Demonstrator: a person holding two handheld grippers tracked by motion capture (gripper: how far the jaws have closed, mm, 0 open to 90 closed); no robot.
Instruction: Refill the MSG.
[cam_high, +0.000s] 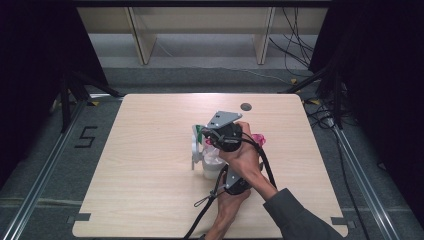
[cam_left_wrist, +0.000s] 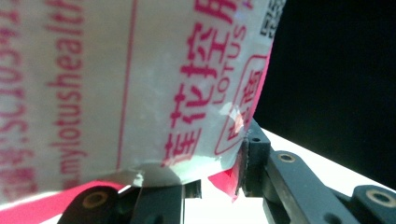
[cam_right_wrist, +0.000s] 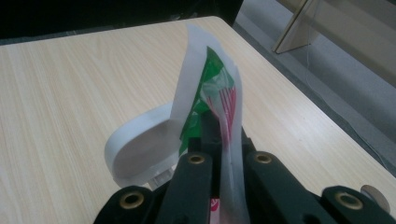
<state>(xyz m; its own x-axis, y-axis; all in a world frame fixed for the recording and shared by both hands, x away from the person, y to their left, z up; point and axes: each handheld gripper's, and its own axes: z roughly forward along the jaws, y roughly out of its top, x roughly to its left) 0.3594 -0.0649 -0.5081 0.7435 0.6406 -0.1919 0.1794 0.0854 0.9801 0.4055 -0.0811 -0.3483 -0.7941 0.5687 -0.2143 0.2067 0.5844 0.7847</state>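
Note:
A white plastic pack (cam_left_wrist: 140, 84) with pink lettering stands near the middle of the table (cam_high: 150, 165). My left gripper (cam_left_wrist: 205, 182) is shut on the pack's lower part, and its right jaw pad presses the pack's edge. In the high view the left gripper (cam_high: 216, 172) reaches up from the bottom to the pack (cam_high: 212, 162). My right gripper (cam_right_wrist: 217, 135) is shut on a thin flap of the pack's film (cam_right_wrist: 215, 88), printed green and red, which it holds upright. A white strip of film (cam_right_wrist: 140, 144) curls in a loop to its left. The right gripper (cam_high: 206, 135) sits just above the pack.
A pink piece (cam_high: 258, 139) lies right of the hands. A round grommet (cam_high: 245, 106) sits near the table's far edge. Wooden shelf legs (cam_high: 142, 42) and cables (cam_high: 295, 45) are on the floor behind, and stand legs (cam_high: 70, 95) to the left.

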